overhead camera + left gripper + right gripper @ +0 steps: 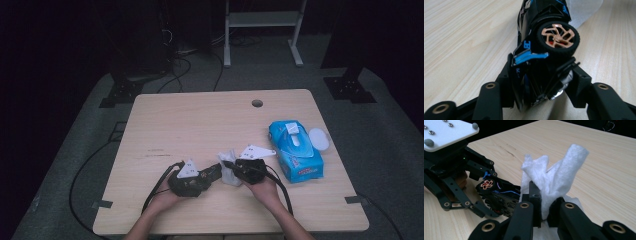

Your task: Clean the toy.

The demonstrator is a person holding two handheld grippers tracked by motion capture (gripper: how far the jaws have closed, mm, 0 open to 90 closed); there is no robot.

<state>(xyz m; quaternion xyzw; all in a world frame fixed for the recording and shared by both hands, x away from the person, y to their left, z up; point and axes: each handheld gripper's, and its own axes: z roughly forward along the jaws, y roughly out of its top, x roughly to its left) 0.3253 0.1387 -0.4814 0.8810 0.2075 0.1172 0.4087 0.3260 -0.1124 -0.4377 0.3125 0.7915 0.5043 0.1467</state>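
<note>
At the lower left of centre in the high view my left gripper [212, 172], a black linkage frame under a grey three-cornered plate, pinches a glossy black toy car with blue trim [214, 171] by one end, its pads pressed on both flanks. In the left gripper view the car [541, 45] rises up the middle of the frame, tilted on its side; its copper-coloured spoked wheel [557, 35] sits in a ribbed rubber tyre, and a blue fin sticks out beside it. Over a pale wooden table [200, 120] with fine straight grain, my left gripper holds the car just above the boards. Immediately to its right my right gripper [226, 164] is clamped tight on a crumpled white wet wipe [230, 172], soft and fibrous, which in the right gripper view [554, 177] stands up in two folded peaks between the jaws and lies just beside the car [499, 195]. Farther right, in the right middle of the high view, lies a blue plastic wipe packet [295, 150] with its round white lid flipped open.
</note>
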